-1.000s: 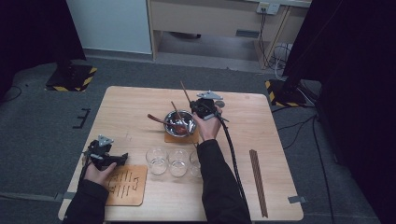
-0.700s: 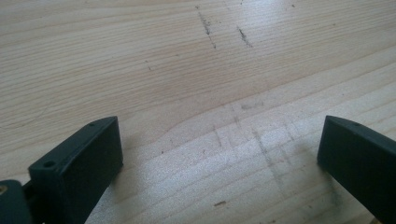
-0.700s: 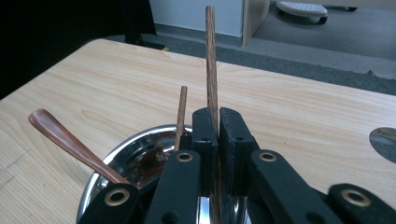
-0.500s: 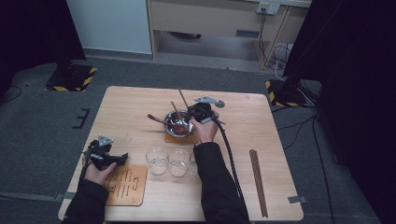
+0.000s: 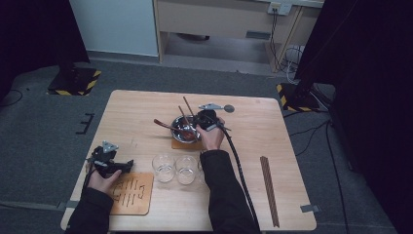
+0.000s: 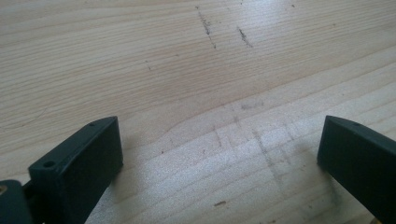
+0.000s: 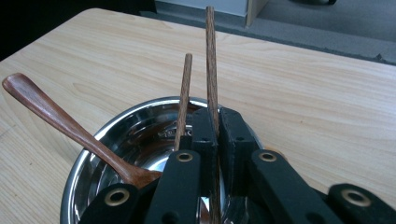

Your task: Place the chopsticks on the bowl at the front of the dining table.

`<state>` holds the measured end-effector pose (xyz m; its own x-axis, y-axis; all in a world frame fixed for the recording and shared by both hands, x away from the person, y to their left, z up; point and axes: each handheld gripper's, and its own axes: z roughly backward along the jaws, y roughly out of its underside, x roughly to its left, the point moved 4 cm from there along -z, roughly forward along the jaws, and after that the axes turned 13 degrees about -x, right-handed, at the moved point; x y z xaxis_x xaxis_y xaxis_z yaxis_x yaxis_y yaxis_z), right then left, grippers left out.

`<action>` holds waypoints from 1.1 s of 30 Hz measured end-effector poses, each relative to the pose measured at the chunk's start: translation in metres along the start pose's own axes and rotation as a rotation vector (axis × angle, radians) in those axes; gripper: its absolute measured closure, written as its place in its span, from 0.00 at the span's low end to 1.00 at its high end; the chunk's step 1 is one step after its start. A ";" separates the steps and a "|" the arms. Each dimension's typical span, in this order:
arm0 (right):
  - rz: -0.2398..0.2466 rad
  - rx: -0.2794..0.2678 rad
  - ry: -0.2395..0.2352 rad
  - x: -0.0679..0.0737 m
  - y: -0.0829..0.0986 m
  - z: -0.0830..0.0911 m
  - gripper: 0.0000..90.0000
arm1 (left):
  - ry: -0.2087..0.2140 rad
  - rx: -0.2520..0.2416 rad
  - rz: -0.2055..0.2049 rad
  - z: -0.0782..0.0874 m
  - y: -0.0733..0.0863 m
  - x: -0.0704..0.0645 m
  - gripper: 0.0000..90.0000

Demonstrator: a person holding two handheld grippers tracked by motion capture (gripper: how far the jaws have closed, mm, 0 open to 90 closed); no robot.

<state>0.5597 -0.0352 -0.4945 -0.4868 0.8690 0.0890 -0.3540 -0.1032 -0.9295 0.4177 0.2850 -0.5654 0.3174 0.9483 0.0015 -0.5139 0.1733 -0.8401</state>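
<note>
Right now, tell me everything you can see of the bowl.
The bowl is round, shiny metal, likely steel, and stands upright on a brown mat near the table's middle. A wooden spoon lies in it, its handle leaning out over the rim. Two chopsticks also stand in it; the right gripper is shut on one, the other leans beside the jaws. Its inside reflects them; I can't make out any food.

Two wooden chopsticks standing in a steel bowl

One brown chopstick (image 7: 212, 60) is clamped between the right gripper's (image 7: 217, 122) closed jaws, leaning up out of the shiny bowl (image 7: 135, 128). A second chopstick (image 7: 183, 93) slants just beside it, seemingly free, its lower end resting inside the bowl near mid-tabletop (image 5: 146, 112).
</note>
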 end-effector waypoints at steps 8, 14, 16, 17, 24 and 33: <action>-0.011 0.022 0.000 0.002 0.005 -0.004 0.95 | 0.000 0.000 0.000 0.000 0.000 0.000 0.00; -0.009 0.040 -0.003 0.004 0.009 -0.007 0.95 | 0.000 0.000 0.000 0.000 0.000 0.000 0.00; -0.008 0.043 -0.002 0.004 0.010 -0.008 0.95 | 0.000 0.000 0.000 0.000 0.000 0.000 0.00; -0.010 0.049 0.000 0.004 0.011 -0.008 0.95 | 0.000 0.000 0.000 0.000 0.000 0.000 0.00; -0.013 0.072 -0.003 0.004 0.014 -0.010 0.95 | 0.000 0.000 0.000 0.000 0.000 0.000 0.00; -0.019 0.082 -0.008 0.004 0.014 -0.010 0.95 | 0.000 0.000 0.000 0.000 0.000 0.000 0.00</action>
<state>0.5605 -0.0287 -0.5108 -0.4853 0.8675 0.1092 -0.4271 -0.1262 -0.8954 0.4177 0.2849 -0.5654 0.3174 0.9483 0.0016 -0.5139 0.1734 -0.8401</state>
